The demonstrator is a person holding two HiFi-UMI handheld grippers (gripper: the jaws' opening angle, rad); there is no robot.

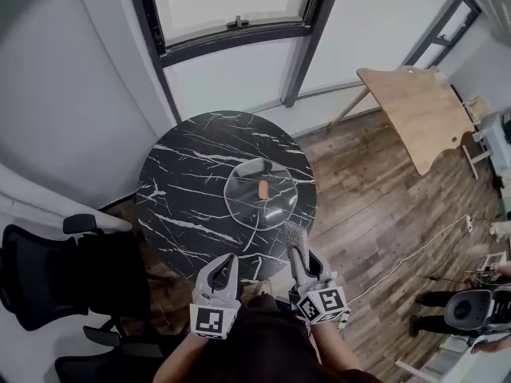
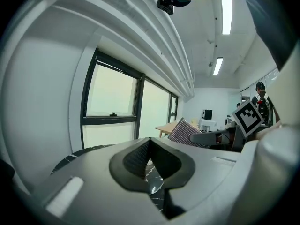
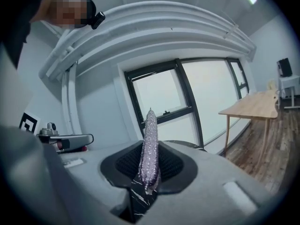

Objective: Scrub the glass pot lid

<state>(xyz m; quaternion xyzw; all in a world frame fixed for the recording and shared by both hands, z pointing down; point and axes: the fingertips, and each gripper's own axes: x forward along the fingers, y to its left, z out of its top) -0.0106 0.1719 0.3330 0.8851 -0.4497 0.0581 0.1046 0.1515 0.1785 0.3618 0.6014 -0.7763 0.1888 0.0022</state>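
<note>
I've got the right gripper (image 1: 305,271) with its fingers clamped on the scrub pad (image 1: 294,240). The glass lid (image 1: 261,191) lies just up-frame, nearer it. The left gripper (image 1: 226,262) has its fingers closed, empty.

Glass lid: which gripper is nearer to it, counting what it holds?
Right. The right gripper's scrubbing pad ends beside the glass lid's near edge; the left gripper sits further back, at the table's rim.

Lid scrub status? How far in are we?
Done: the right gripper is shut on the sparkly scouring pad, so the tool is picked up. In hand: both grippers hang at the near edge of the black marble table, with the left gripper shut and empty. Left: all the scrubbing. The glass pot lid lies mid-table, and the pad is not yet on it.
</note>
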